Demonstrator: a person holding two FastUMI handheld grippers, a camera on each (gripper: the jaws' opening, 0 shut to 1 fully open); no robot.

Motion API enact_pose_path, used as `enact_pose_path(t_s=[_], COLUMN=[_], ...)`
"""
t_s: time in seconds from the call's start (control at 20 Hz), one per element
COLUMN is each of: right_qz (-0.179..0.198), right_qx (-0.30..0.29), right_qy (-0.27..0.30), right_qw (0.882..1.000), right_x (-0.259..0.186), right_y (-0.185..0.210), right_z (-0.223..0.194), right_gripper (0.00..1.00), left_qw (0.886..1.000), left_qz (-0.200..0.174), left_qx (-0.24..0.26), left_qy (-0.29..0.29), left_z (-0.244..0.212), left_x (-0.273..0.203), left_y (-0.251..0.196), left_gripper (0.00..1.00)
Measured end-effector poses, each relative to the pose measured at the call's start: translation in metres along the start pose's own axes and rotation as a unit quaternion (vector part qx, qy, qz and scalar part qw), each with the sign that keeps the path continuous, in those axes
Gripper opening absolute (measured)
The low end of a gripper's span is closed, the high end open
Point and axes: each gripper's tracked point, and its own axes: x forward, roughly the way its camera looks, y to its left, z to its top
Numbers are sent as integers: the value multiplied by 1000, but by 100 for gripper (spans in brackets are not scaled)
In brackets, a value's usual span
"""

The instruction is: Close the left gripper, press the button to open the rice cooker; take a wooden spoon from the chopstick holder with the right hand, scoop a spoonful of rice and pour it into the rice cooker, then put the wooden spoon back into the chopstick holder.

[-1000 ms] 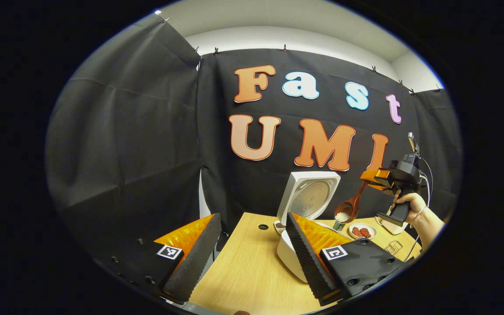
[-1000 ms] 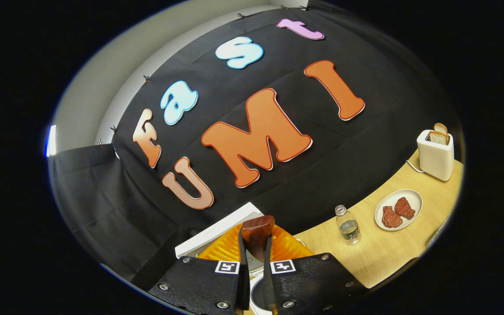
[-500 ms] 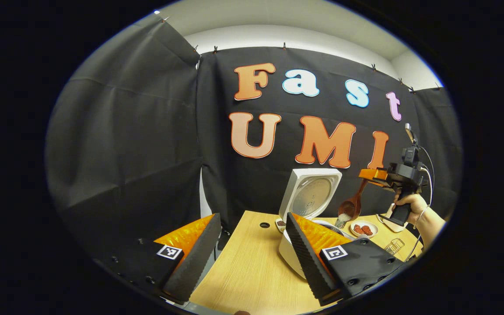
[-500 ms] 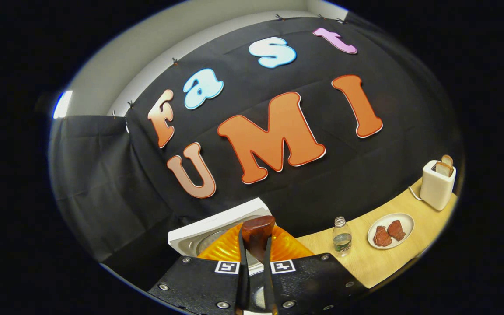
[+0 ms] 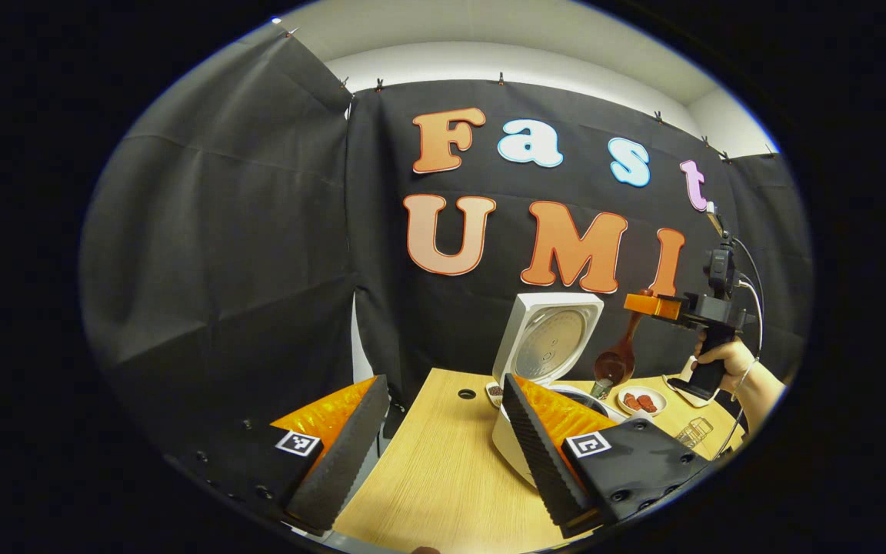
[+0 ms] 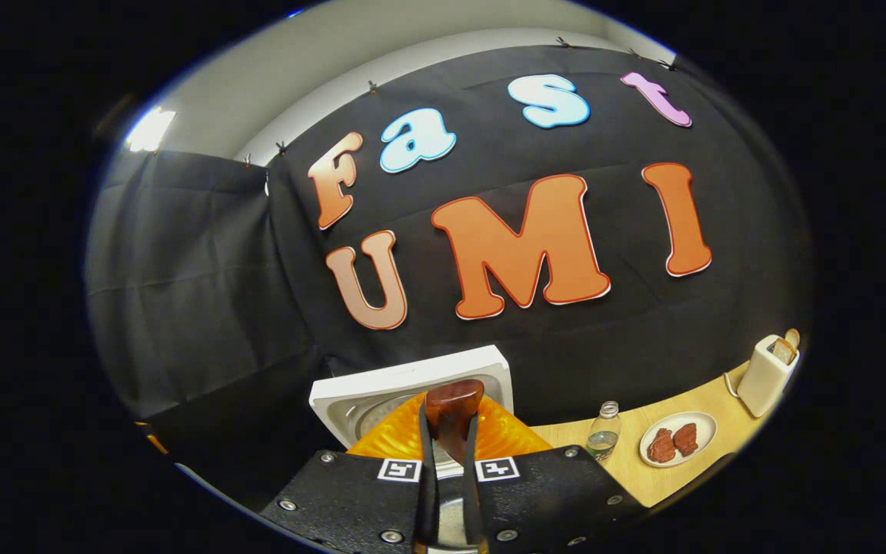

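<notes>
The white rice cooker (image 5: 511, 445) stands on the wooden table with its lid (image 5: 547, 344) raised upright. My left gripper (image 5: 443, 435) is open over the table, left of the cooker, with nothing between its fingers. Farther right, a hand holds my right gripper (image 5: 649, 305), which is shut on the handle of the wooden spoon (image 5: 618, 355). The spoon hangs bowl-down above the cooker's right side, and its bowl looks dark. In the right gripper view the spoon's handle end (image 6: 454, 412) sticks up between the fingers of my right gripper (image 6: 449, 442), with the cooker lid (image 6: 404, 385) behind it.
A water bottle (image 6: 604, 433), a plate of red meat (image 6: 677, 439) and a white toaster with bread (image 6: 766, 372) stand on the table (image 5: 443, 469) to the right of the cooker. A small bowl (image 5: 494, 392) sits behind the cooker. A wire holder (image 5: 692, 433) stands near the front right.
The right gripper has risen and levelled out, tipping the spoon steeper. White rice lay in the spoon's bowl a second ago; now the bowl looks dark. The left gripper stays open.
</notes>
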Motion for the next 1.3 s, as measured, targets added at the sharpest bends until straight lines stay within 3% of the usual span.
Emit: enact_pose_path(t_s=[0.25,0.35,0.5,0.9,1.3], right_qz=[5,3,-2,-61,-140], right_qx=[-27,-13,22,71,97], right_qy=[2,1,-7,-34,-36], right_qw=[1000,1000,1000,995,985], right_x=[-2,-6,-19,-77,-152], right_y=[0,-8,-28,-143,-264], right_z=[-6,-4,8,44,40], right_gripper=[11,7,11,11,11], left_qw=[1000,1000,1000,999,998], left_qz=[4,9,16,9,-19], left_qx=[-12,-13,-12,-23,-46], left_qy=[3,-2,-15,-33,-45], left_z=[-2,0,9,22,34], left_x=[3,3,4,15,25], left_y=[0,-1,-2,-44,-107], left_gripper=[100,100,100,100,100])
